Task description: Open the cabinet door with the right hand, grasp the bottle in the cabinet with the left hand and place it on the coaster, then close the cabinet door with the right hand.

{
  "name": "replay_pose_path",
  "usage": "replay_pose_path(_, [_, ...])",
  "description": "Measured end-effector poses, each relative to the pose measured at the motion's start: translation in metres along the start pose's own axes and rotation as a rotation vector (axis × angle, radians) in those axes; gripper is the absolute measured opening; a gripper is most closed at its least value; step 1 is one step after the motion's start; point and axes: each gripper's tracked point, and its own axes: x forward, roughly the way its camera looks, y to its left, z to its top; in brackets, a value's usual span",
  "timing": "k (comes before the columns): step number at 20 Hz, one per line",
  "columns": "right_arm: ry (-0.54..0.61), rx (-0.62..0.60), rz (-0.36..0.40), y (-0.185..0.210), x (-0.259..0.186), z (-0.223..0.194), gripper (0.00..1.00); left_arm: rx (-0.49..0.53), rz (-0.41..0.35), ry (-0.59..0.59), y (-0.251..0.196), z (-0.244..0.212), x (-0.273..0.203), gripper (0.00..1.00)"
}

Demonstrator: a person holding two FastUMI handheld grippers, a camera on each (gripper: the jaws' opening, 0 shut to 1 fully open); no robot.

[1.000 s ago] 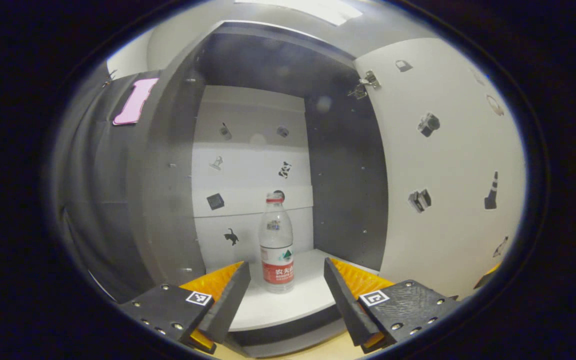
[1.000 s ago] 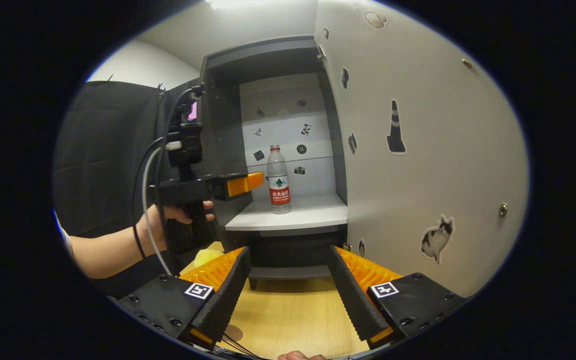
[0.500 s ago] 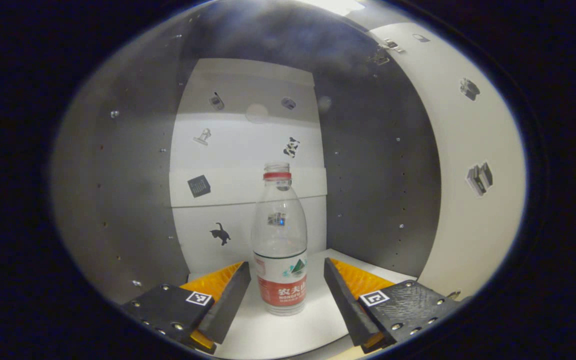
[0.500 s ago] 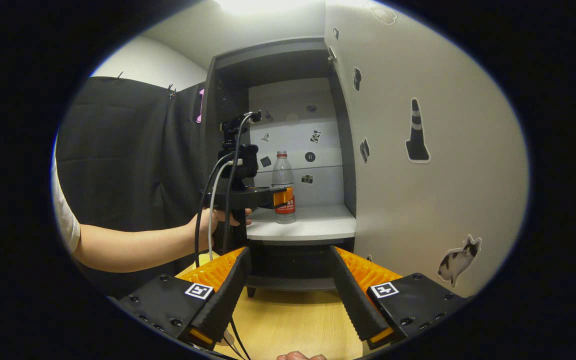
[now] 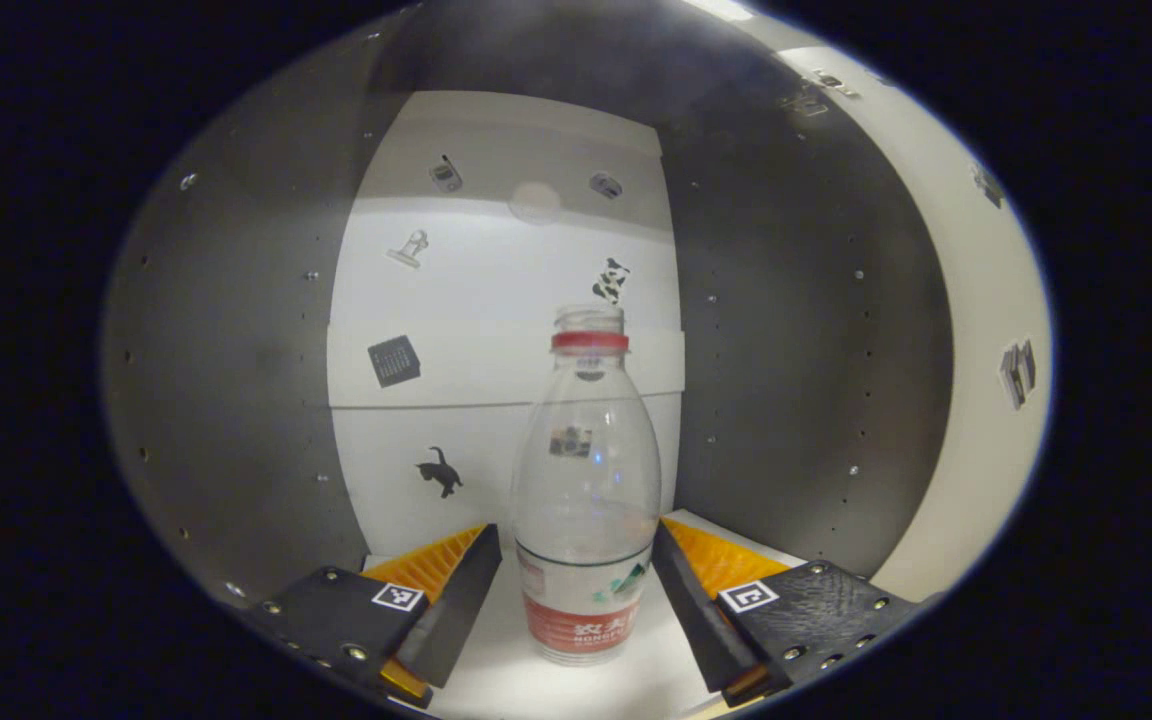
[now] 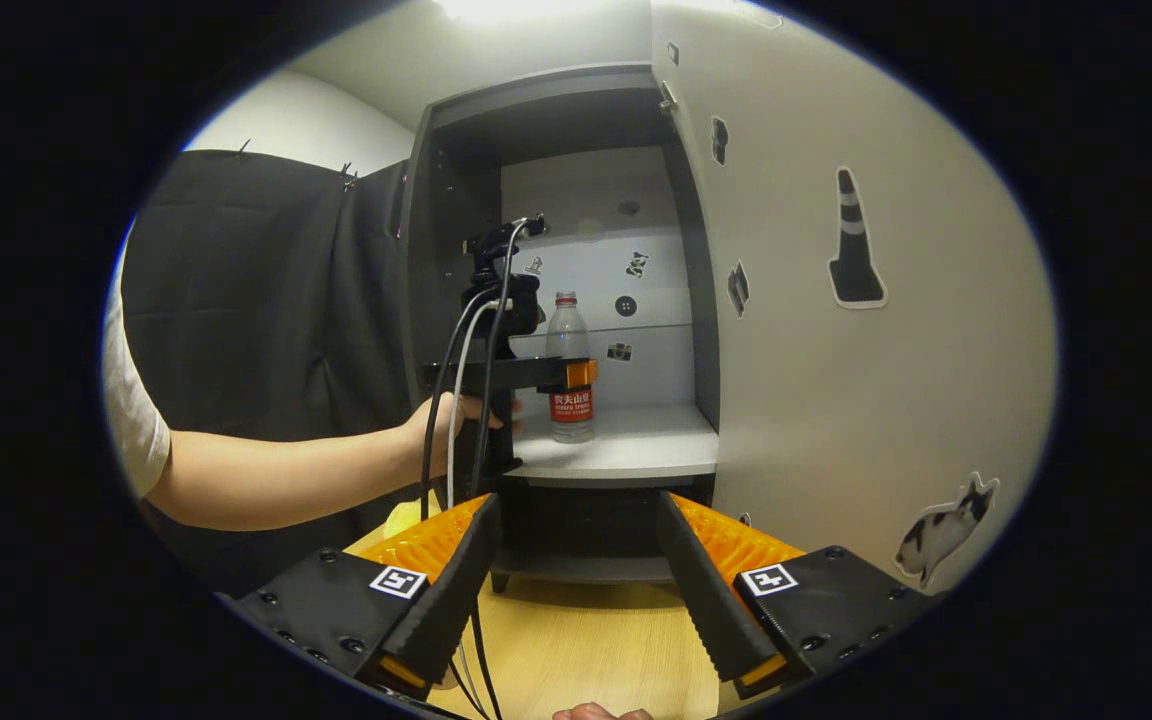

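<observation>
Bottle [image 5: 586, 490]: upright on the cabinet shelf [image 6: 626, 455], toward its front edge and nearer the left side wall than the open door [image 6: 866, 400]. Clear plastic, red ring at the neck, label band low on the body.
Fill: looks empty or nearly so; I judge it very light, easy to tip or skid on the smooth shelf.
Wall: thin and soft, I expect; a hard squeeze will dent it, a weak one lets it slip.
Left gripper [image 5: 576, 600]: mine, spread, fingers either side of the lower body at label height, right finger at the wall or just off it; no pinch yet.
Where to hold: straight label section, above the base, below the tapering shoulder; centre it before pressing in.
Right gripper [image 6: 576, 590]: spread, holding nothing, well back over the wooden table [image 6: 586, 640] in front of the cabinet.
Door: swung wide open, out of my way.
Coaster: cannot place it.
</observation>
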Motion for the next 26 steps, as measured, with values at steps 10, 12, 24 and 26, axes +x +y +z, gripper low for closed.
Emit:
replay_pose_path(10, [-0.016, 0.009, -0.009, 0.0, -0.001, 0.005, 0.98, 0.018, -0.029, 0.002, -0.001, 0.009, -0.012, 0.74])
replay_pose_path(12, [-0.021, 0.013, -0.019, -0.001, -0.004, 0.006, 0.98, 0.001, -0.038, -0.007, -0.001, 0.014, -0.024, 0.76])
replay_pose_path(24, [-0.046, 0.002, -0.074, -0.011, -0.023, 0.008, 0.98, 0.037, -0.112, -0.037, -0.028, 0.04, -0.191, 0.74])
replay_pose_path(26, [-0.049, 0.001, -0.06, -0.001, -0.027, 0.006, 0.98, 0.029, -0.088, -0.026, -0.018, 0.031, -0.223, 0.75])
